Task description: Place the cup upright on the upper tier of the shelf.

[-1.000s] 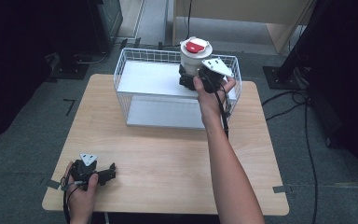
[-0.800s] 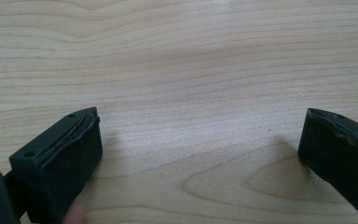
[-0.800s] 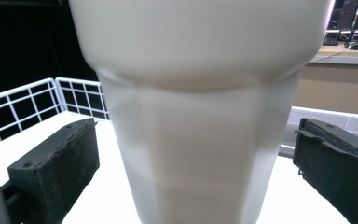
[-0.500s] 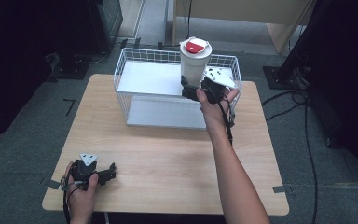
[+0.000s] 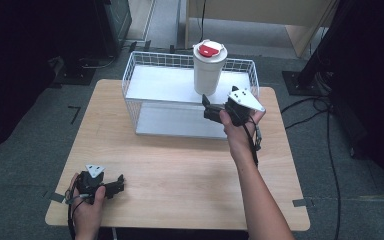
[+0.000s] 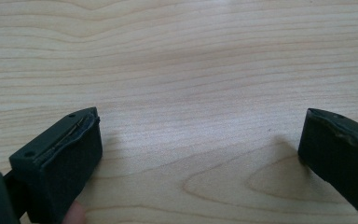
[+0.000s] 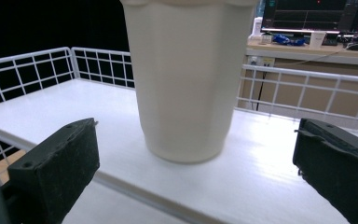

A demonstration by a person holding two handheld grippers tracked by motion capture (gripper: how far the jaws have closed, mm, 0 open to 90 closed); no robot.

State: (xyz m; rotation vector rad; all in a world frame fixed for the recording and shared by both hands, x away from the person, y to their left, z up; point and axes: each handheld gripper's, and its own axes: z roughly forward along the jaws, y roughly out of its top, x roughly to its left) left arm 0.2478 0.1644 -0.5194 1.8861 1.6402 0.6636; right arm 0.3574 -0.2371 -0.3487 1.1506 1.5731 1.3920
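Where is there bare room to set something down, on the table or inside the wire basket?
Free: the wooden table between the left hand-held gripper and the wire basket, and the basket's white floor left of the white cup. Crowded: the basket's right end, where the open right hand-held gripper sits just in front of the cup.

Lab, monitor (image 7: 314,14) w/ graphs, cables (image 5: 325,125), black curtains (image 5: 30,60)
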